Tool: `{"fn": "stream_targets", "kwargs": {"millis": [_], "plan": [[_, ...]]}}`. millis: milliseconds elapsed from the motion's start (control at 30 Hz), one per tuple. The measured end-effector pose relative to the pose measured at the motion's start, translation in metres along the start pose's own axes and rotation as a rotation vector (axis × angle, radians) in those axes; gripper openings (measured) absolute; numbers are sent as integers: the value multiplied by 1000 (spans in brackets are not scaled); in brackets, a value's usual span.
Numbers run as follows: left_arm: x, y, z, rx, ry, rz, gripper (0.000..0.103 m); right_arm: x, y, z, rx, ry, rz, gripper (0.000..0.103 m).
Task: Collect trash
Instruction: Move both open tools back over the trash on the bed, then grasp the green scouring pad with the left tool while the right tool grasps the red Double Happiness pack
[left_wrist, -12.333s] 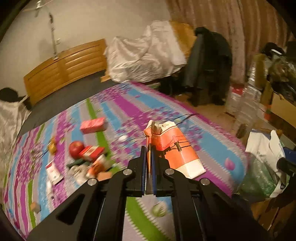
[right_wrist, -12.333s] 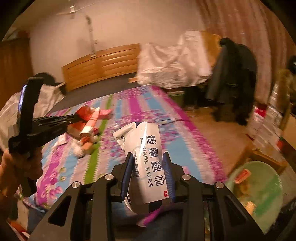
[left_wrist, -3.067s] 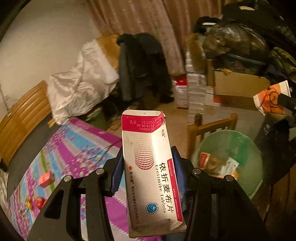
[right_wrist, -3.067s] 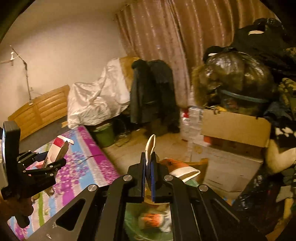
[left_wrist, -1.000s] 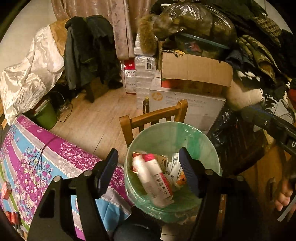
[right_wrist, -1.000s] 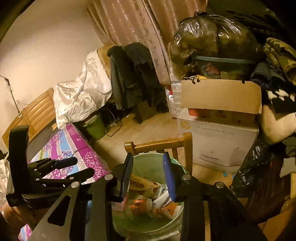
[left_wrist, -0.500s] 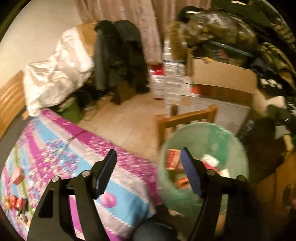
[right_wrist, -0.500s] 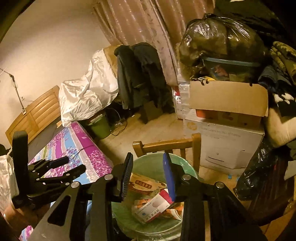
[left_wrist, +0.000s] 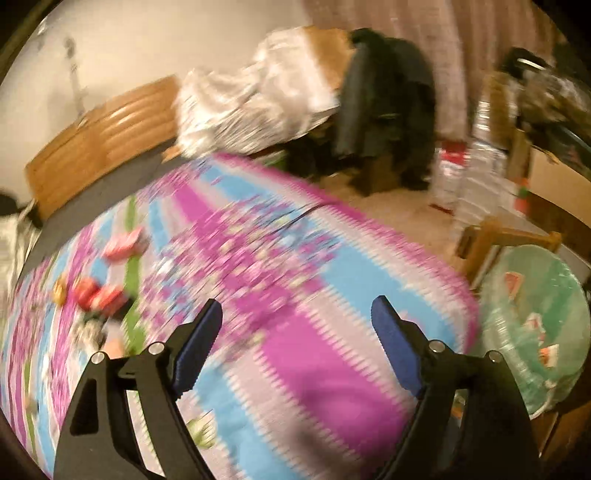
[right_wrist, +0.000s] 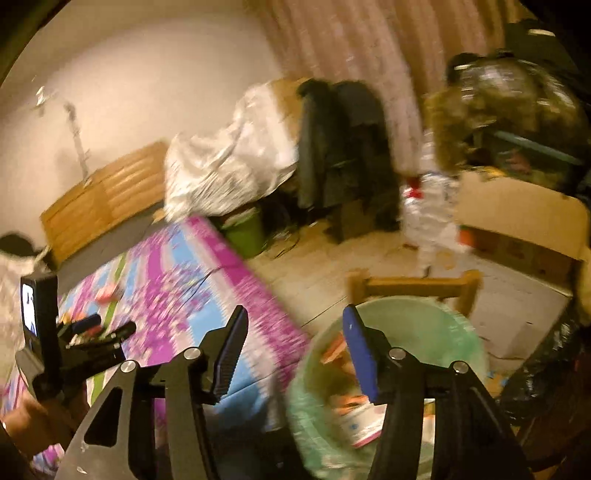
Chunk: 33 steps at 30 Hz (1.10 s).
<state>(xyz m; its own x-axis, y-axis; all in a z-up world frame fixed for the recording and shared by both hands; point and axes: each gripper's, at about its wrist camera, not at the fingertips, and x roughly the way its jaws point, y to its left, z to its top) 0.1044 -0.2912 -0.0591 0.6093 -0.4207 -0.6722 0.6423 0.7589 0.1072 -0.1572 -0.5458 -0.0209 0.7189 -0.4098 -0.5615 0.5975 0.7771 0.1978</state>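
Left wrist view: left gripper (left_wrist: 295, 332) gapes empty over the bedspread (left_wrist: 314, 350); right gripper (right_wrist: 291, 347) likewise, by the bin (right_wrist: 443, 328). Blurred litter (left_wrist: 96, 295) near the left edge risks a mis-grab.

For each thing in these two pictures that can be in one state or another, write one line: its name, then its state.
left gripper: open, holding nothing, over the bed
right gripper: open, holding nothing
trash bin: lined with a green bag, partly filled with boxes and wrappers
bedspread: spread flat, litter still lying at its far left
litter on the bed: uncollected, blurred
dark coat: hanging up
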Motion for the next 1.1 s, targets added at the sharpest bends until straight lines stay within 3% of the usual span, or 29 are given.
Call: {"fn": "stream_targets", "kwargs": {"millis": [300, 400, 533, 633, 767, 900, 1100], "plan": [[-9, 122, -80, -167, 106, 163, 80, 63, 143, -18, -247, 149, 228, 67], [-11, 170, -111, -238, 157, 207, 80, 83, 192, -25, -343, 191, 295, 75], [-9, 232, -138, -247, 198, 251, 75, 118, 255, -34, -422, 261, 399, 75], [-5, 273, -134, -234, 191, 230, 72, 147, 301, -36, -470, 301, 496, 75], [15, 333, -105, -153, 183, 103, 64, 183, 360, -29, -521, 299, 583, 75], [52, 373, -74, -21, 209, 38, 52, 234, 428, -11, -560, 312, 692, 75], [106, 411, -53, 61, 227, -93, 47, 307, 503, -9, -633, 419, 779, 75]]}}
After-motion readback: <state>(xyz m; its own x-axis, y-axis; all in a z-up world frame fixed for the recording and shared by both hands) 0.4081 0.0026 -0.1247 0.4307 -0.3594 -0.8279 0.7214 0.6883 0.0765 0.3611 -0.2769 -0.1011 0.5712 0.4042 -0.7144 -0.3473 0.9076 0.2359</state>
